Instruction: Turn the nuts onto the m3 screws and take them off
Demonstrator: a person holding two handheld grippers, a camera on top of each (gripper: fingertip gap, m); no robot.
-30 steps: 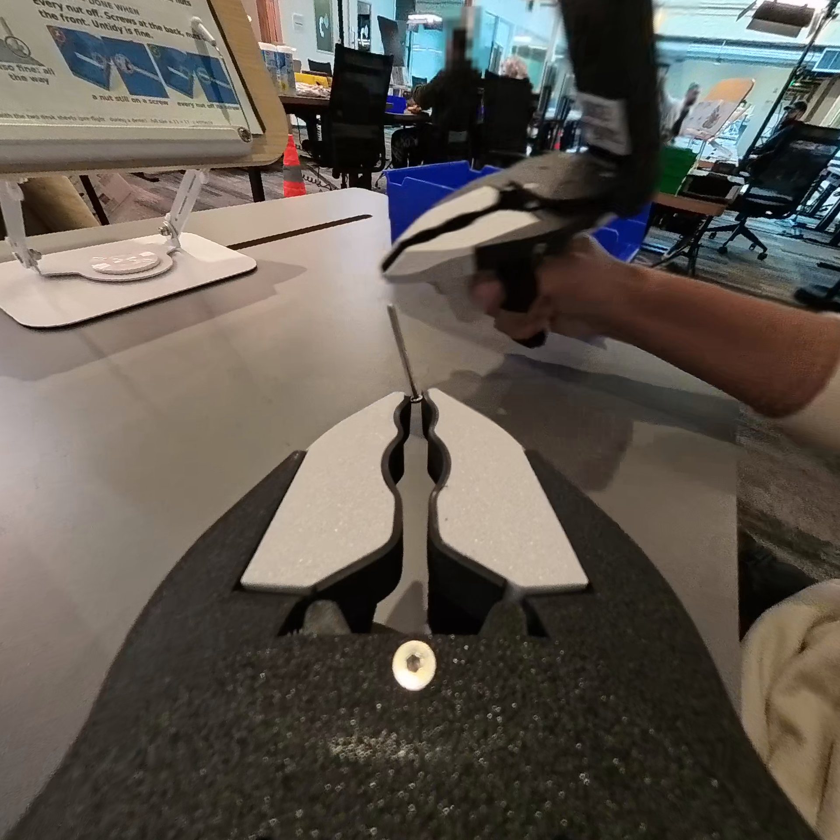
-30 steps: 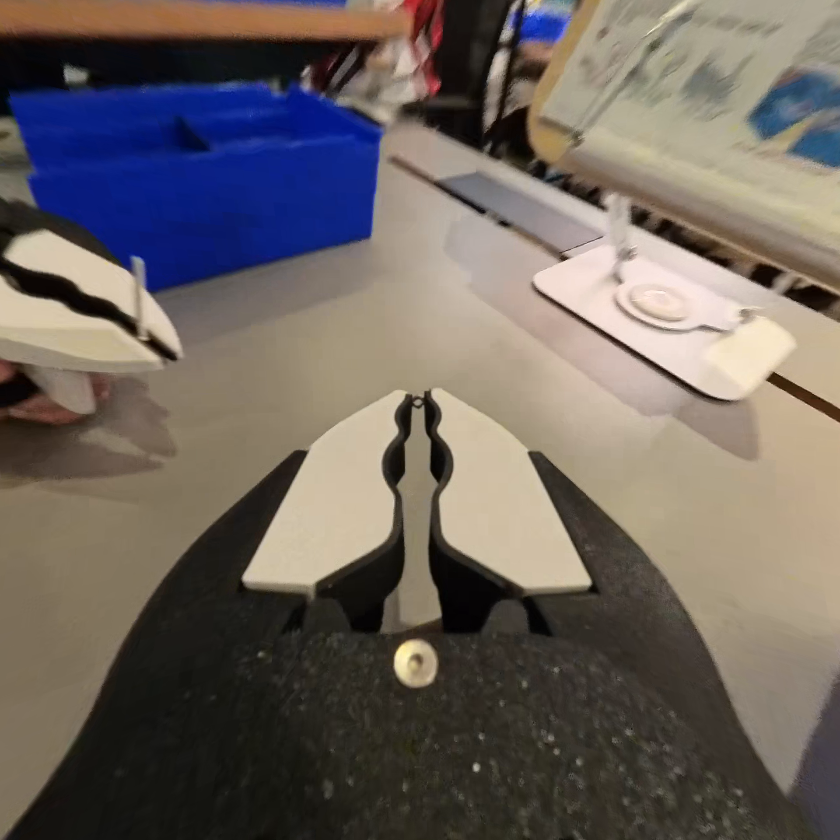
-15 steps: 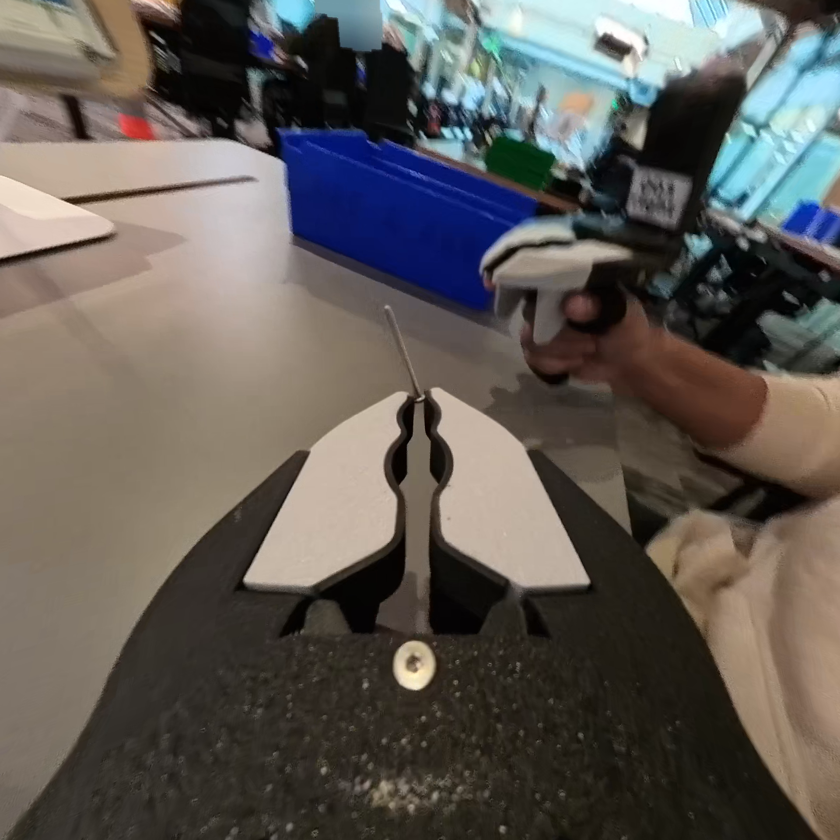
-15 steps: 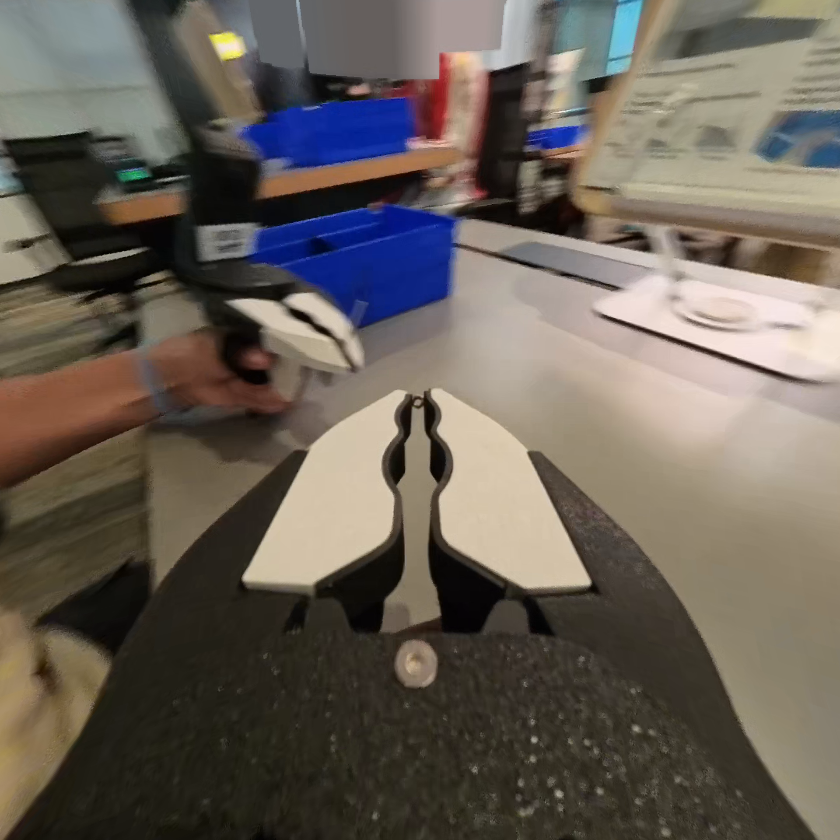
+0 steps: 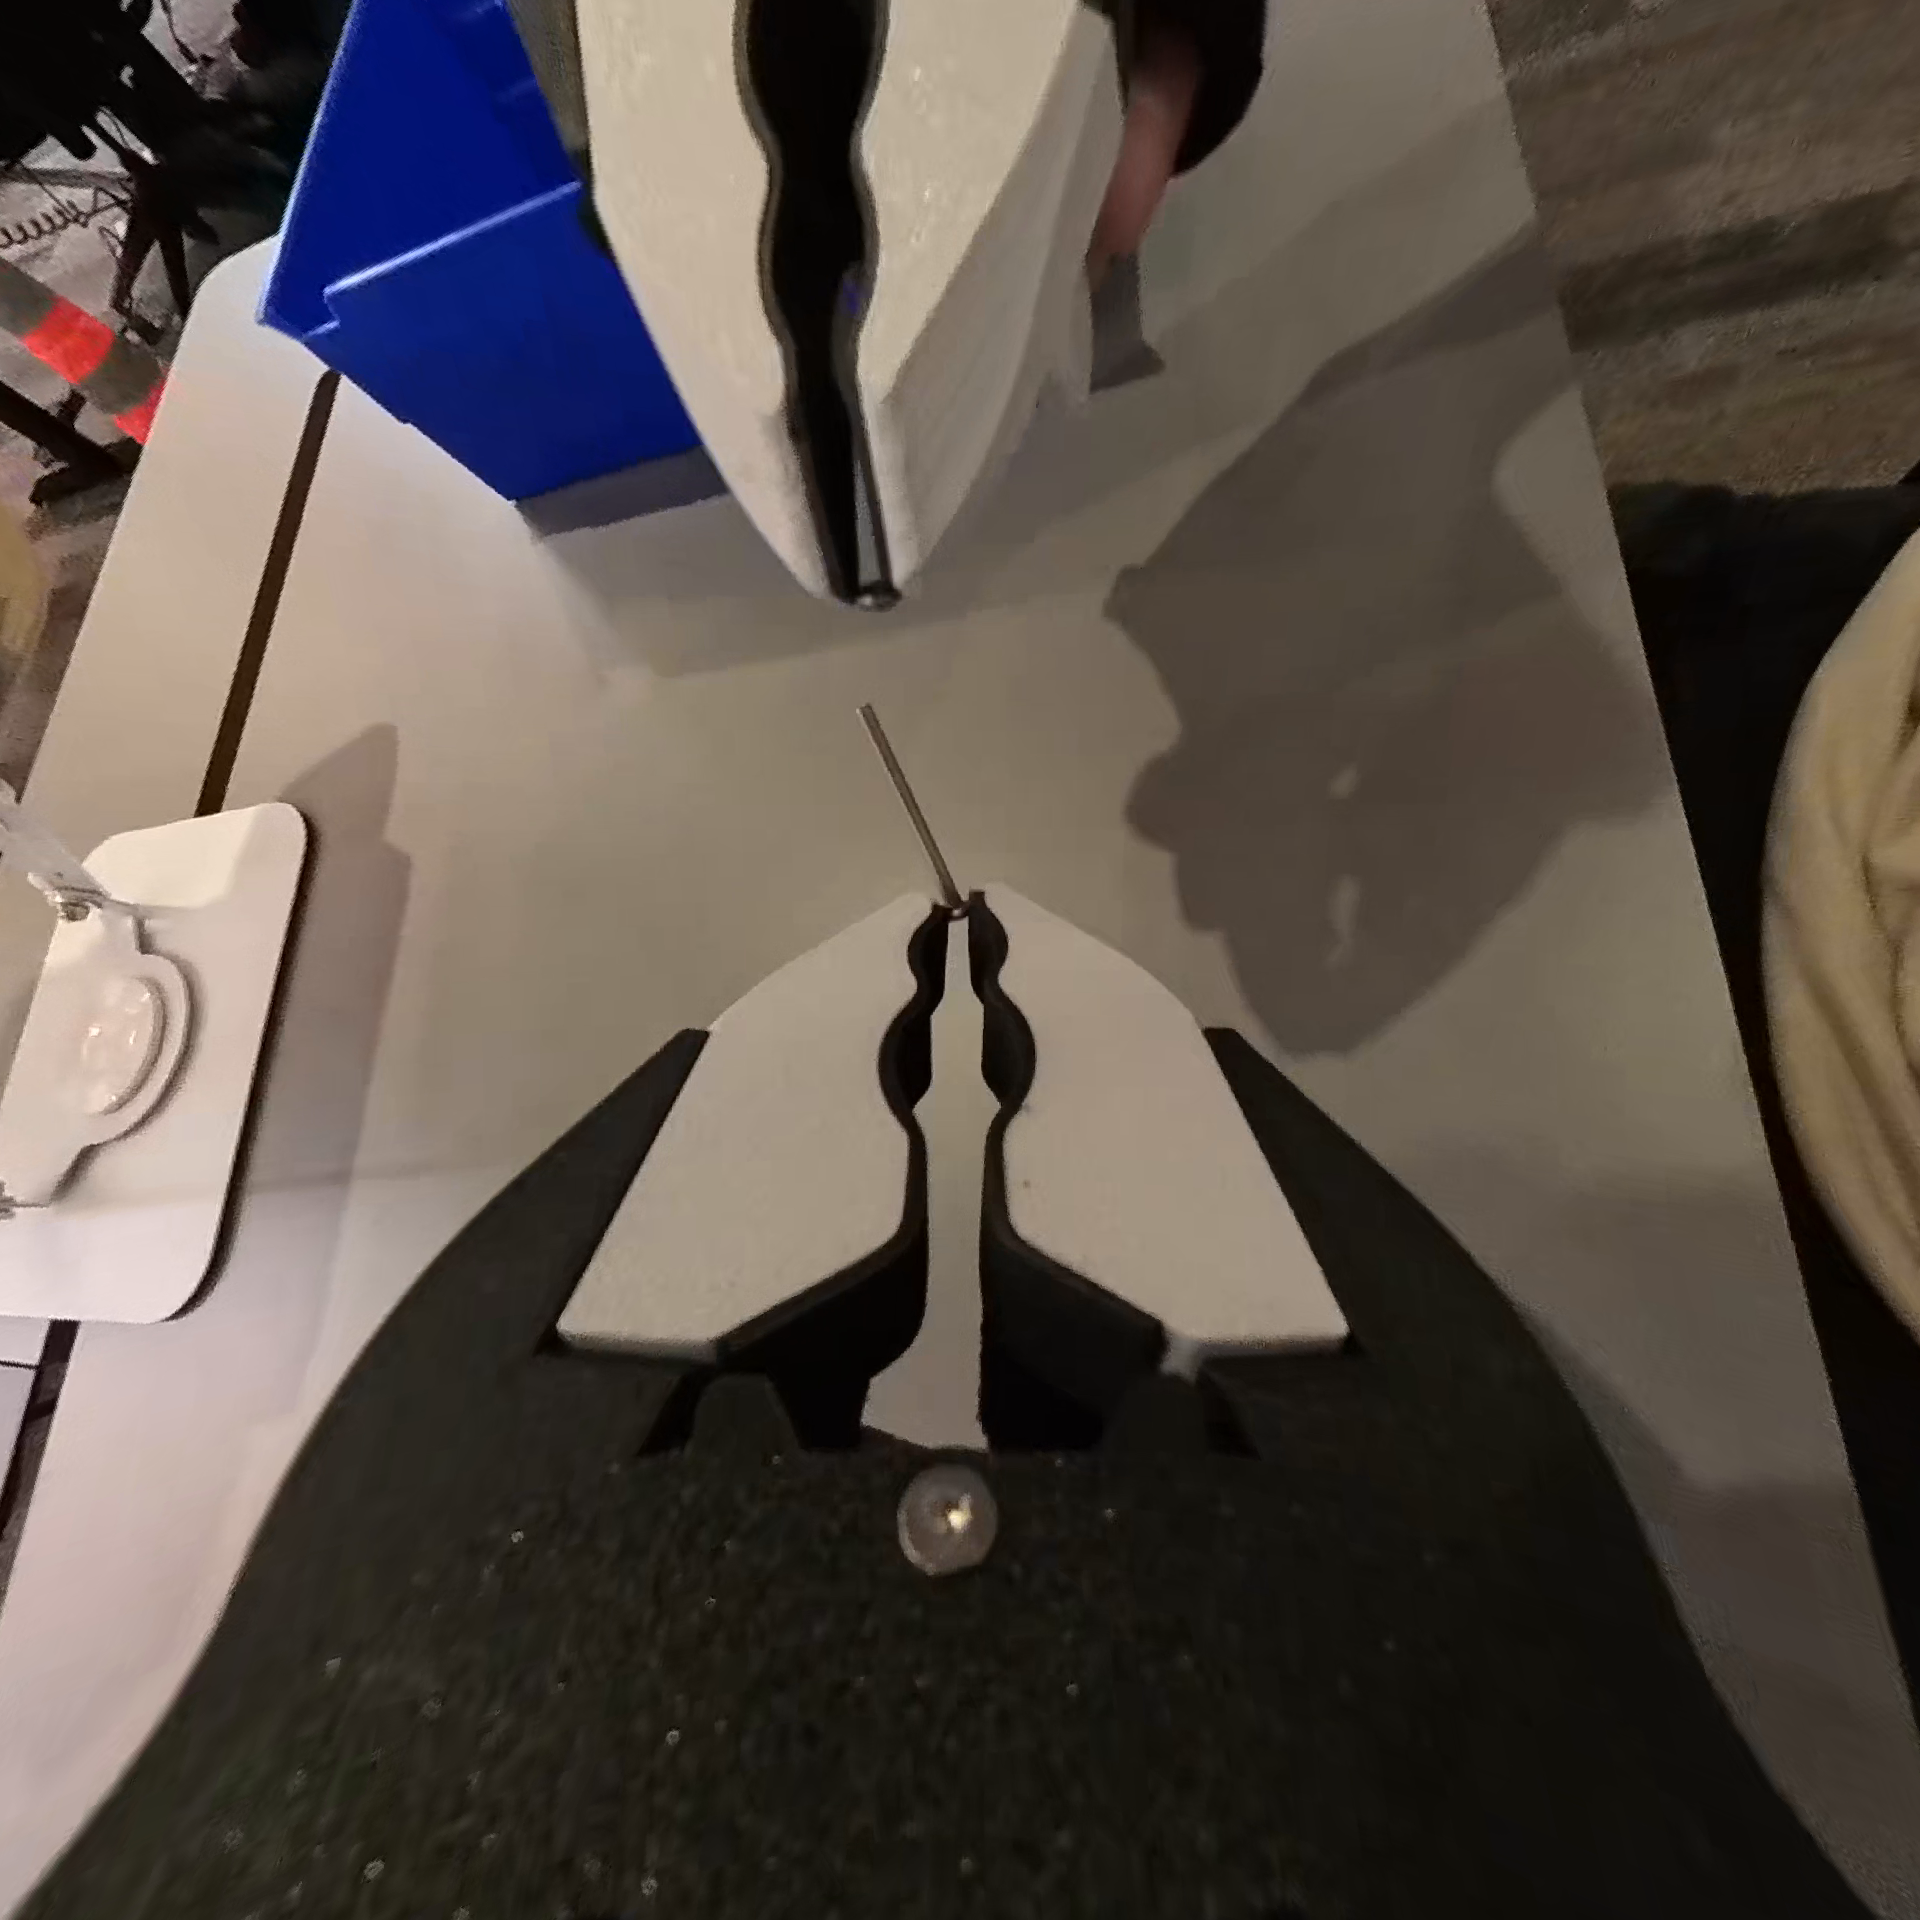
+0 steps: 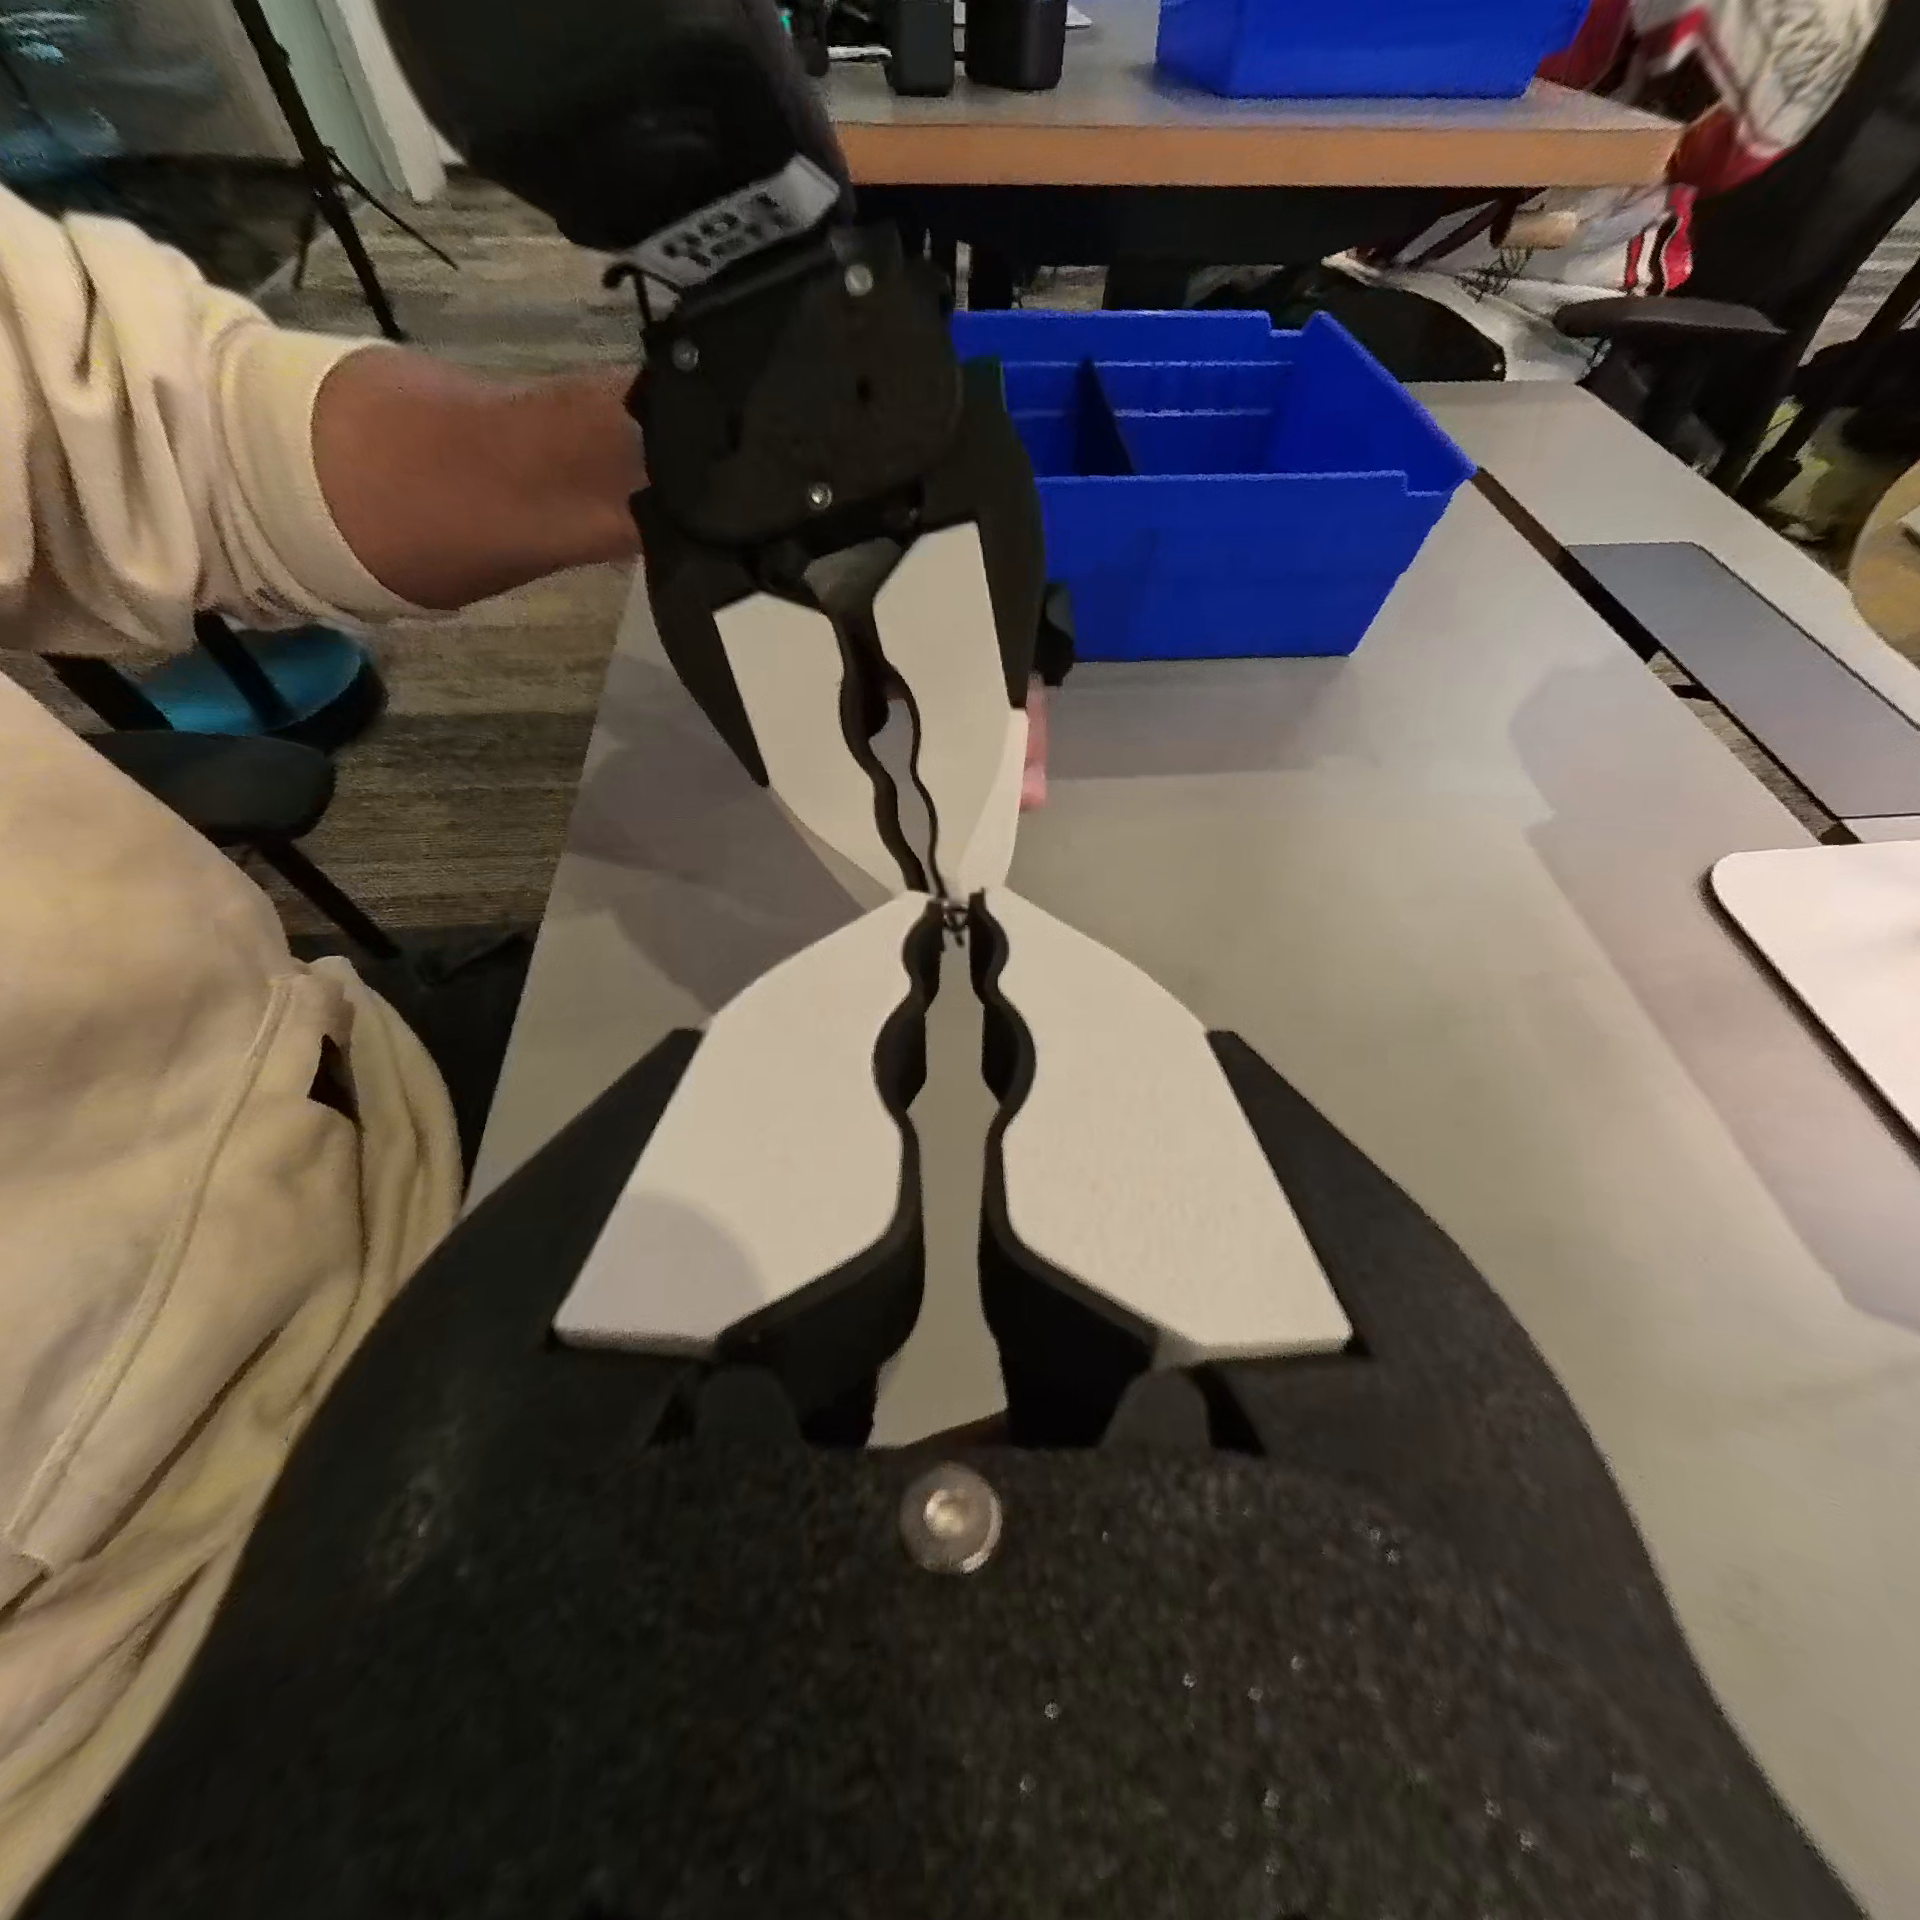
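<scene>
Two pairs of fingers faced each other tip to tip above the desk (image 5: 727,727). The left gripper (image 5: 957,906) was pinched shut on the head end of a thin M3 screw (image 5: 914,810), whose bare shank stuck out forward and slightly left toward the right gripper (image 5: 871,594). In the right wrist view, the right gripper (image 6: 954,914) was closed on something tiny and dark at its very tips, most likely a nut (image 6: 954,921), though it was too small to tell for certain.

To do this step well, the nut's bore probably had to line up squarely with the shank's free end, since a tilted start would cross-thread. Light forward pressure with a slow twist seemed wisest. Behind them stood a blue bin (image 6: 1247,540), and a white stand base (image 5: 156,1060) lay off to the left.
</scene>
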